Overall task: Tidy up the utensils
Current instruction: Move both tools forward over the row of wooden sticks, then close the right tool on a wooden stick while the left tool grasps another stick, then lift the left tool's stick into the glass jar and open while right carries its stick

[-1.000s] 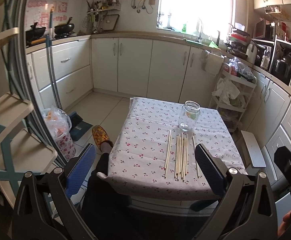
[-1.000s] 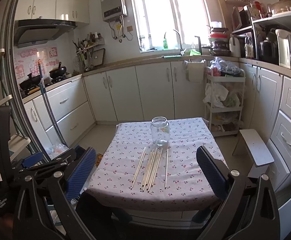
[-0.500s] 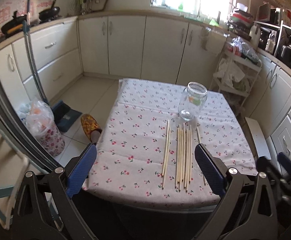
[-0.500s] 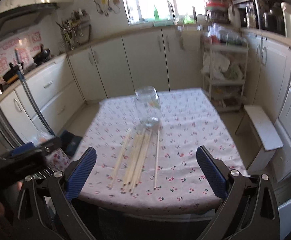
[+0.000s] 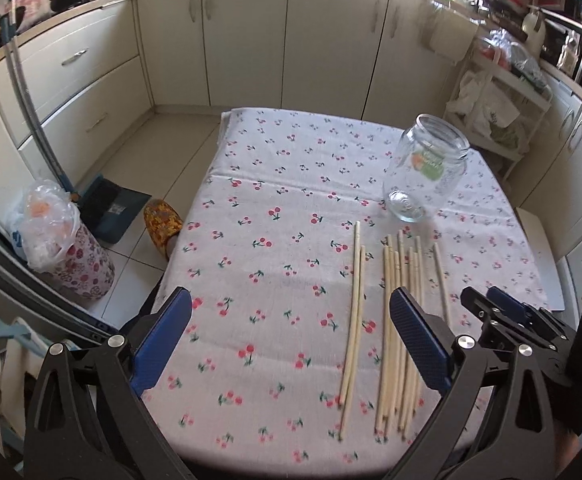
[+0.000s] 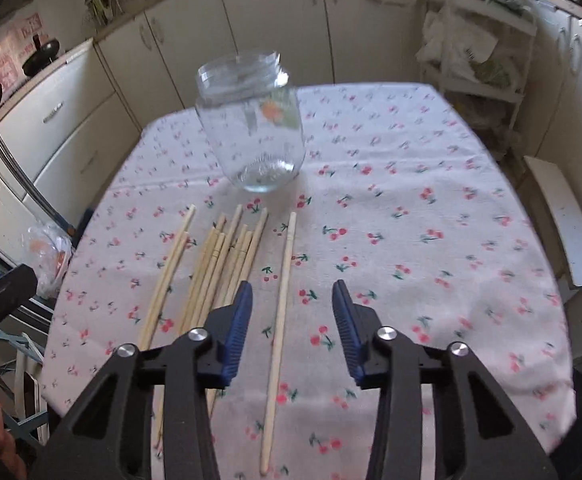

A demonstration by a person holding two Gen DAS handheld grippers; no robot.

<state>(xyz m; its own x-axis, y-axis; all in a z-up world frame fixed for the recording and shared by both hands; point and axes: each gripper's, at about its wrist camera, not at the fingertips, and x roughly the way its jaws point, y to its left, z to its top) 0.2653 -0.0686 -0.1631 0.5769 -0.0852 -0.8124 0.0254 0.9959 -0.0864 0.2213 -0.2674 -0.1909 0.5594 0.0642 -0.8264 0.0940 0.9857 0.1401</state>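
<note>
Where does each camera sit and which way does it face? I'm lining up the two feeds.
Left wrist: on the left hand-held gripper, looking down over the table's near left; its open blue fingers and the right hand-held gripper show.
Right wrist: on the right hand-held gripper, aimed along the single chopstick toward the glass jar; half-open fingers show.
Shared: jar, chopsticks, cherry-print tablecloth.

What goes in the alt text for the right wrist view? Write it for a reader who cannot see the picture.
The right gripper hangs open over a single chopstick lying apart on a cherry-print tablecloth, its fingers on either side of the stick. A bundle of chopsticks lies left of it, and an empty glass jar stands upright beyond them.
</note>
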